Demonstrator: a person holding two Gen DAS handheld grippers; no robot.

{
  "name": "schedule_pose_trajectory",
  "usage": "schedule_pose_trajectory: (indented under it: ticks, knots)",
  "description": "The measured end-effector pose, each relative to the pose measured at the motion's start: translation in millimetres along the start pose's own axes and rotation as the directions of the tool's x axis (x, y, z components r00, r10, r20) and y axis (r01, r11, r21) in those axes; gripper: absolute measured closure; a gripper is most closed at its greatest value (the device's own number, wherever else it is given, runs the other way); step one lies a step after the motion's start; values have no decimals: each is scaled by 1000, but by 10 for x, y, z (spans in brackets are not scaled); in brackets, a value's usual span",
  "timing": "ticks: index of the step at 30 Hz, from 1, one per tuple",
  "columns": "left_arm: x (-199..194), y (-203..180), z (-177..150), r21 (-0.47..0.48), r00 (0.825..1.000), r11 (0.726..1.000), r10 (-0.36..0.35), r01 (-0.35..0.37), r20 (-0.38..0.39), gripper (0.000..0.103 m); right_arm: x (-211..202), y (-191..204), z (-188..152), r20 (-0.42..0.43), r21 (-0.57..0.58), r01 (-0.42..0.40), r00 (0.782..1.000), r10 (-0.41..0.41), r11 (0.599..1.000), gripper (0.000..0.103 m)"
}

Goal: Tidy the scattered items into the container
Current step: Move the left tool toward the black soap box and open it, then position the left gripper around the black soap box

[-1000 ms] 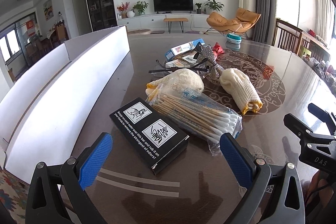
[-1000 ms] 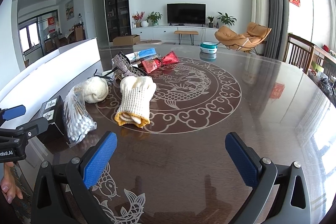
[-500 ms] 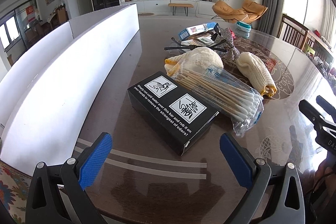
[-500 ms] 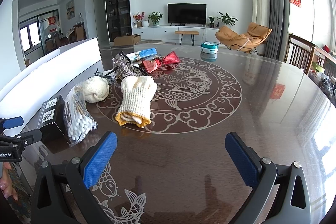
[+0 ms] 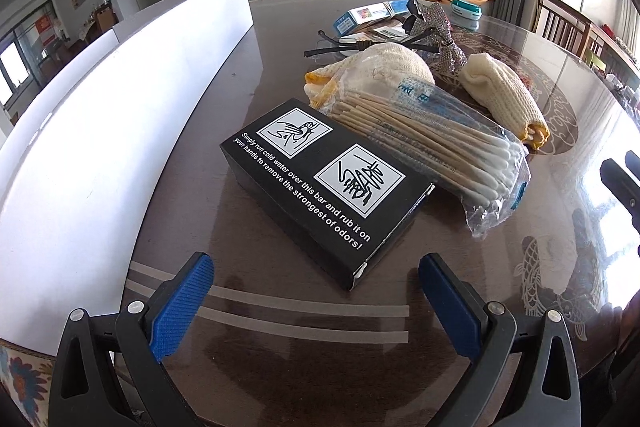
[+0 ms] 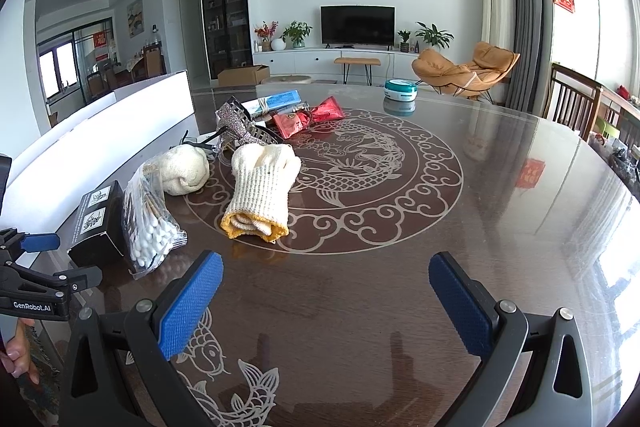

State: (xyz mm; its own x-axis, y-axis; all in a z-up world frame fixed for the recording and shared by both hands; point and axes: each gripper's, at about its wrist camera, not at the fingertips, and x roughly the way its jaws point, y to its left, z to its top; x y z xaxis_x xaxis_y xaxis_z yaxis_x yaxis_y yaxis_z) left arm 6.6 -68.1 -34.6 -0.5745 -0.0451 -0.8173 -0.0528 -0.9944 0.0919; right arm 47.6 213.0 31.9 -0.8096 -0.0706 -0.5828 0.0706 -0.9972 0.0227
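Observation:
My left gripper (image 5: 316,303) is open and empty, just short of a black box (image 5: 326,187) with white print, which also shows in the right wrist view (image 6: 96,223). A clear bag of cotton swabs (image 5: 436,155) leans on the box. Behind lie two rolled cream gloves (image 5: 500,99) (image 5: 384,63). The white container wall (image 5: 112,131) runs along the left. My right gripper (image 6: 326,303) is open and empty over bare table, short of a glove (image 6: 264,191). The left gripper shows at that view's left edge (image 6: 44,259).
Farther back lie a sparkly bow hair clip (image 6: 236,129), red packets (image 6: 304,119), a blue and white pack (image 6: 276,101) and a small round teal device (image 6: 400,91). The dark round table (image 6: 480,227) has a glossy carp pattern. Chairs stand at the right.
My left gripper has moved forward and down toward the black box, which now fills more of its view. The right gripper has hardly moved.

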Motion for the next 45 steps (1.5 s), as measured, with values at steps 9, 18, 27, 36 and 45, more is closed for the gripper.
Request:
schedule_pose_trajectory:
  ticks: [9, 18, 27, 36, 45]
  knots:
    - [256, -15, 297, -34, 995, 996, -79, 77, -54, 0, -7, -10, 2, 2, 5, -4, 1000, 4, 1000, 0]
    - [707, -233, 981, -17, 991, 996, -87, 86, -104, 0, -7, -8, 3, 1, 6, -4, 1000, 4, 1000, 0]
    - [897, -424, 1264, -2, 992, 995, -98, 98, -81, 0, 12, 3, 5, -13, -2, -11, 1000, 11, 1000, 0]
    - [764, -236, 1022, 16, 993, 994, -110, 111, -43, 0, -7, -12, -2, -4, 3, -15, 1000, 15, 1000, 0]
    - [691, -50, 892, 6, 994, 994, -105, 105, -43, 0, -7, -12, -3, -5, 3, -15, 1000, 15, 1000, 0]
